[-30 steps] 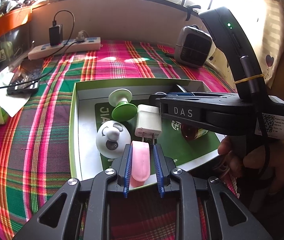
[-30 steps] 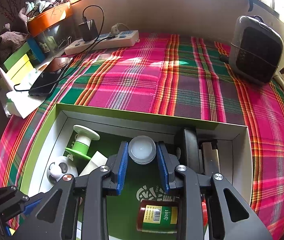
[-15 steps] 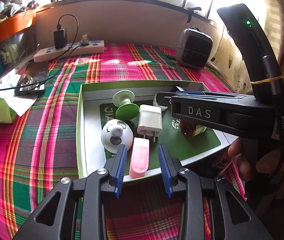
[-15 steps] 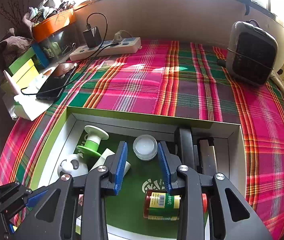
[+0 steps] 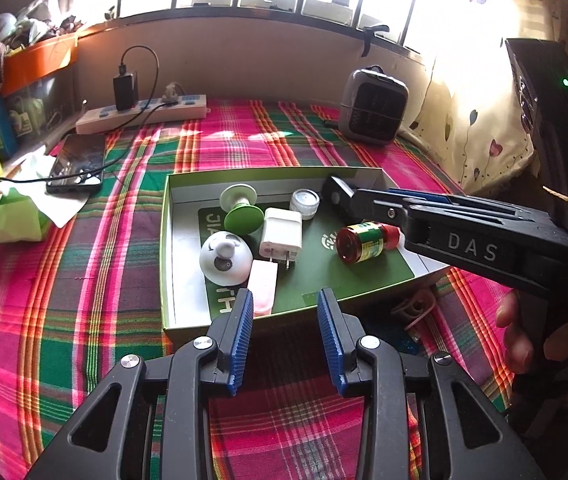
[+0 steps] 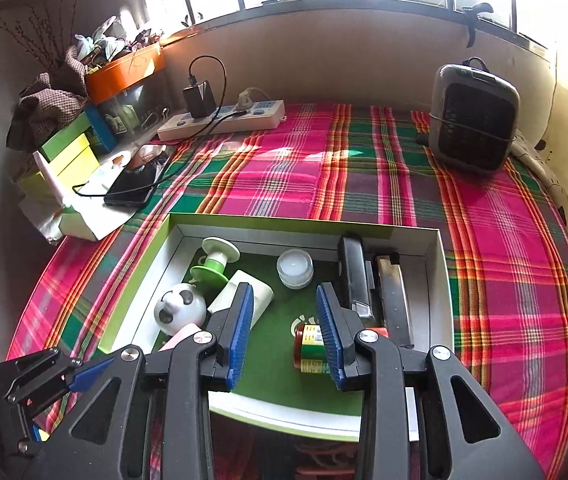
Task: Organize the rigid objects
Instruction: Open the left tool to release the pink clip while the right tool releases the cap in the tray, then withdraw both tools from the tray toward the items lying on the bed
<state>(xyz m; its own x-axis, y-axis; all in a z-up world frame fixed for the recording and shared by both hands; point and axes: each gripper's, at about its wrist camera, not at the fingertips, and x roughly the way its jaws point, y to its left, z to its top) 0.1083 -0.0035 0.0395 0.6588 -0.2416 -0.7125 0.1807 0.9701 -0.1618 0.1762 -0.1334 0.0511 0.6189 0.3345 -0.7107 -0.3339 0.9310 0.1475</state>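
Note:
A shallow green-rimmed box on the plaid cloth holds a green-and-white spool, a white charger, a white panda figure, a pink bar, a small clear jar and a red-capped bottle lying on its side. My left gripper is open and empty, just in front of the box's near edge. My right gripper is open and empty above the box, over the bottle. A black stapler and a lighter lie at its right side.
A grey fan heater stands at the back right. A power strip with a plugged charger lies at the back. A phone on its cable and green boxes sit at the left. A pink band lies beside the box.
My left gripper let go of the pink bar, which now lies in the box, and drew back. My right gripper released the clear jar and pulled back and up.

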